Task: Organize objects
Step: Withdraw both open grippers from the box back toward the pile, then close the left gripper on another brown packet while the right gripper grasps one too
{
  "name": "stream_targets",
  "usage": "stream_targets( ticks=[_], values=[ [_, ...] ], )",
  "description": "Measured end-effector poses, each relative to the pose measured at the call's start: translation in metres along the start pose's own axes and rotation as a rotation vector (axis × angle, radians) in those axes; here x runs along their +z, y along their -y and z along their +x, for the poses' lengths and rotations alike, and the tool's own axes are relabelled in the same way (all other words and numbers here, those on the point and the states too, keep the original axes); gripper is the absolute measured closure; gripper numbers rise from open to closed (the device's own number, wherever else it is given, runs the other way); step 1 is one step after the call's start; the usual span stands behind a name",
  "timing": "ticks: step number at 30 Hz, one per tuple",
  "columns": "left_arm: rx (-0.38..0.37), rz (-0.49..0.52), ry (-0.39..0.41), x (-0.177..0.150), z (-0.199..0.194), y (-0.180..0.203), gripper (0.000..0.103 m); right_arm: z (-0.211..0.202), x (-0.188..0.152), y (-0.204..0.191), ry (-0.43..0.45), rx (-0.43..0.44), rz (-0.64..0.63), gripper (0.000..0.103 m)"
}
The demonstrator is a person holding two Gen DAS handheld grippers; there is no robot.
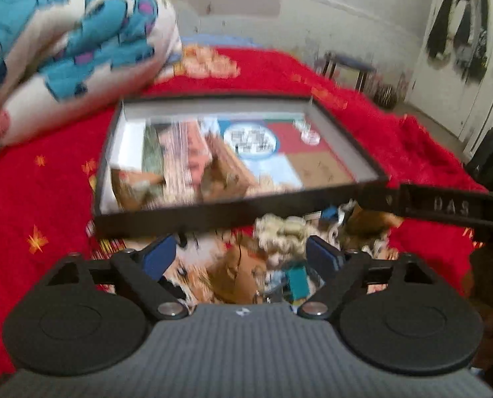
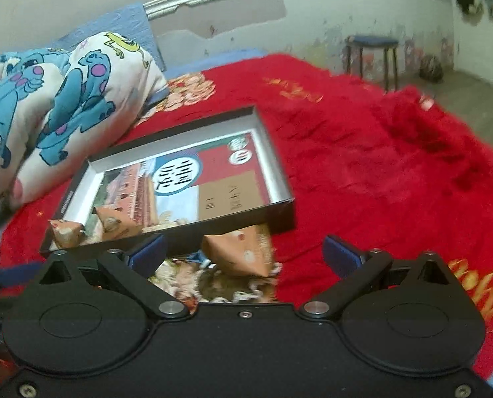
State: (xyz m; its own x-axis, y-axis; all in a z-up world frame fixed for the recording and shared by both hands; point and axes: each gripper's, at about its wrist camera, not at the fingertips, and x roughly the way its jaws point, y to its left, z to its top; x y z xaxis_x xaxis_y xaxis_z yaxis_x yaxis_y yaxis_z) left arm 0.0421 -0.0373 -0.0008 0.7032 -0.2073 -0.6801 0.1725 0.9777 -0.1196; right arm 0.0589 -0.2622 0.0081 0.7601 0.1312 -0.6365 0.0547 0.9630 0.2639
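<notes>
Bed (image 2: 362,152): red blanket, cartoon quilt (image 2: 64,99) at head.
Box (image 2: 279,179): black, shallow, open, on blanket beside quilt; printed sheet inside.
Packets (image 2: 240,252): orange, at box's near edge.
Left gripper (image 1: 243,252): fingers apart, empty.
Right gripper (image 2: 243,255): fingers apart, empty.

A shallow black cardboard box (image 1: 240,152) with a printed picture inside lies on a fluffy red blanket (image 1: 47,199), beside a blue-and-white cartoon quilt (image 1: 67,43); the left gripper (image 1: 240,252) gapes over jumbled packets (image 1: 246,272)
</notes>
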Motion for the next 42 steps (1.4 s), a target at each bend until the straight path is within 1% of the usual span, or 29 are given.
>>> stream_targets(
  ticks=[3, 5, 6, 7, 8, 10, 11, 12, 13, 16, 17, 19, 24, 30, 32, 35, 38, 42],
  values=[
    [-0.016, -0.049, -0.028, -0.006, 0.008, -0.005, 0.021, 0.015, 0.001, -0.001, -0.028, -0.007, 0.009, 0.011],
    [-0.013, -0.057, -0.055, -0.008, 0.011, -0.005, 0.032, 0.023, 0.002, 0.001, -0.039, -0.016, 0.024, 0.014],
    [-0.006, -0.063, -0.063, -0.009, 0.013, -0.006, 0.035, 0.026, 0.002, 0.003, -0.047, -0.018, 0.041, 0.015],
    [0.003, -0.07, -0.065, -0.01, 0.013, -0.007, 0.041, 0.028, 0.003, 0.005, -0.053, -0.017, 0.057, 0.017],
    [0.011, -0.079, -0.067, -0.009, 0.014, -0.007, 0.049, 0.03, 0.003, 0.007, -0.06, -0.016, 0.073, 0.018],
    [0.012, -0.099, -0.081, -0.01, 0.015, -0.01, 0.055, 0.034, 0.001, 0.01, -0.075, -0.016, 0.1, 0.021],
    [0.004, -0.105, -0.094, -0.011, 0.016, -0.01, 0.056, 0.035, 0.0, 0.012, -0.084, -0.019, 0.109, 0.022],
    [0.011, -0.103, -0.091, -0.012, 0.016, -0.009, 0.056, 0.037, 0.0, 0.013, -0.092, -0.022, 0.119, 0.024],
    [0.013, -0.099, -0.088, -0.013, 0.016, -0.008, 0.054, 0.039, -0.001, 0.015, -0.098, -0.026, 0.134, 0.027],
    [0.014, -0.121, -0.099, -0.013, 0.019, -0.008, 0.045, 0.041, -0.001, 0.019, -0.099, -0.026, 0.171, 0.028],
    [0.014, -0.135, -0.103, -0.014, 0.02, -0.01, 0.044, 0.042, -0.001, 0.018, -0.097, -0.03, 0.176, 0.028],
    [0.025, -0.153, -0.1, -0.016, 0.022, -0.012, 0.046, 0.041, -0.001, 0.017, -0.093, -0.036, 0.171, 0.029],
    [0.061, -0.129, -0.079, -0.016, 0.024, -0.006, 0.051, 0.04, 0.0, 0.013, -0.093, -0.052, 0.17, 0.03],
    [0.074, -0.148, -0.067, -0.017, 0.025, -0.006, 0.054, 0.041, 0.0, 0.017, -0.1, -0.039, 0.218, 0.038],
    [0.072, -0.136, -0.065, -0.016, 0.025, -0.005, 0.06, 0.042, 0.0, 0.018, -0.105, -0.035, 0.227, 0.041],
    [0.081, -0.125, -0.062, -0.015, 0.025, -0.001, 0.062, 0.042, 0.0, 0.019, -0.107, -0.03, 0.245, 0.045],
    [0.089, -0.116, -0.066, -0.014, 0.026, 0.001, 0.062, 0.043, -0.002, 0.016, -0.103, -0.046, 0.257, 0.047],
    [0.083, -0.148, -0.078, -0.013, 0.028, -0.003, 0.062, 0.042, -0.003, 0.01, -0.097, -0.063, 0.246, 0.052]
  ],
)
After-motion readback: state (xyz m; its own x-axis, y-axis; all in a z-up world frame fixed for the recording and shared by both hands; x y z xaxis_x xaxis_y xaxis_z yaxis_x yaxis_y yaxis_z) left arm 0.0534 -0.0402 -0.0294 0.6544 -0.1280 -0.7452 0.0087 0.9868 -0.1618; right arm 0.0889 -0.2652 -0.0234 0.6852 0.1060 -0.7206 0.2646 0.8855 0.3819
